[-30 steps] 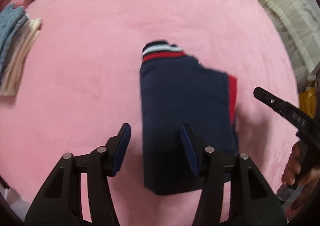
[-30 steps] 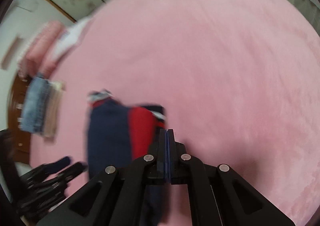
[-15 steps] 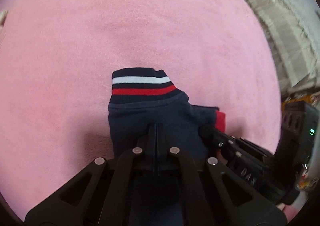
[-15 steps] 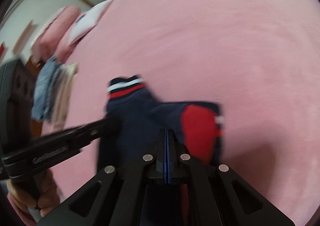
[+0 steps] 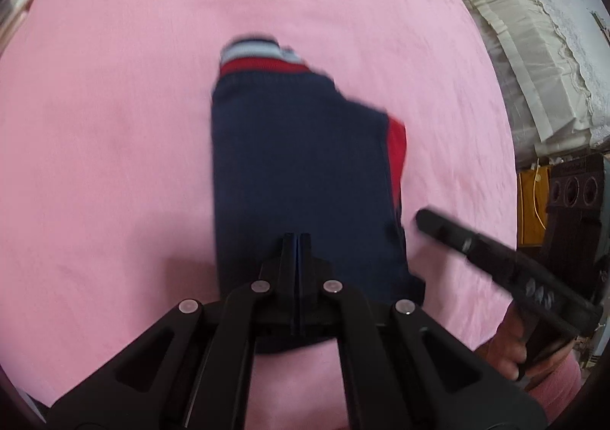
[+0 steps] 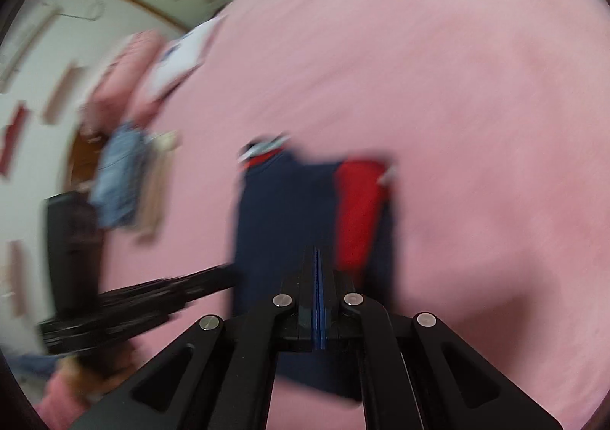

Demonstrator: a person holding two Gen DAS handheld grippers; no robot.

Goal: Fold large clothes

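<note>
A folded navy garment [image 5: 301, 170] with a red panel and a red-and-white striped band lies flat on the pink bed cover [image 5: 114, 125]. It also shows in the right wrist view [image 6: 282, 209], blurred. My left gripper [image 5: 296, 239] is shut and empty, its tips above the garment's near end. My right gripper [image 6: 316, 252] is shut and empty, also over the garment's near part. Seen from the left wrist, the right gripper [image 5: 423, 218] has its tips just right of the garment. Seen from the right wrist, the left gripper [image 6: 225, 275] has its tips at the garment's left edge.
A stack of folded clothes [image 6: 122, 178], blue and beige, lies at the far left of the bed. A white pillow [image 6: 179, 56] and a pink one lie beyond it. Bedding [image 5: 533, 48] and a speaker [image 5: 572, 197] stand off the bed's right side.
The left gripper went from open to shut over the last second. Both grippers have pulled back from the garment, which now lies flat. Both views are blurred by motion.
</note>
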